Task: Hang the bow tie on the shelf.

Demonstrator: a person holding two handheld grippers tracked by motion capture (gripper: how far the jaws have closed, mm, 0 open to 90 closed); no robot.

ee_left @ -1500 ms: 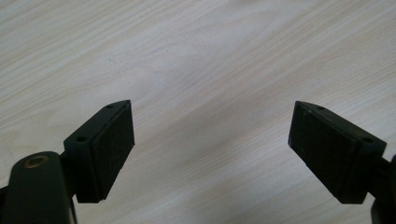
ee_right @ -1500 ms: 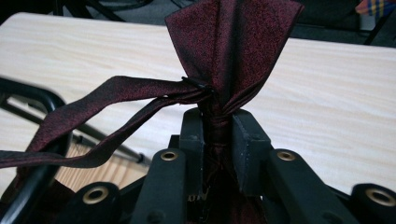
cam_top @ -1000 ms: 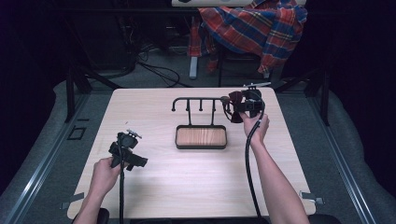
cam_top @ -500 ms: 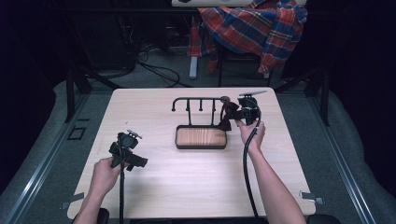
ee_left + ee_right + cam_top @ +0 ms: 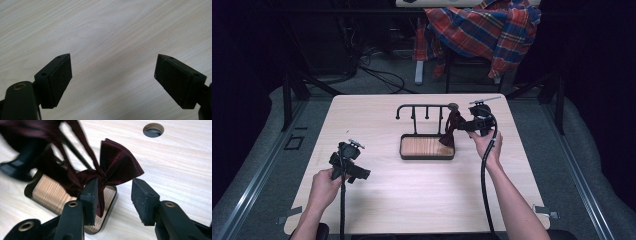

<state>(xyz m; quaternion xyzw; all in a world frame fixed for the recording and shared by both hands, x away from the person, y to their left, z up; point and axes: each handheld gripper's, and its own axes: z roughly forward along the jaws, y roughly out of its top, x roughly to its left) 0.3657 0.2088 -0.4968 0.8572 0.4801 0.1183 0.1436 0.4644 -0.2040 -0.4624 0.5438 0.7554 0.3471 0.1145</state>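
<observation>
Your right gripper (image 5: 113, 195) has its jaws apart, with the knot of a dark red velvet bow (image 5: 117, 165) just in front of the gap; one jaw touches the bow's lower fold, the other stands clear of it; the bow hangs from the right end of a black hook rack (image 5: 424, 107), its ribbon blurred in the right gripper view; below it sits the rack's wood-lined tray (image 5: 427, 146), near the middle of the pale wooden table (image 5: 412, 200). Your left gripper (image 5: 112, 75) has its jaws wide apart over bare tabletop, well apart from the rack, near the table's left front; your left hand (image 5: 326, 184) holds it low.
</observation>
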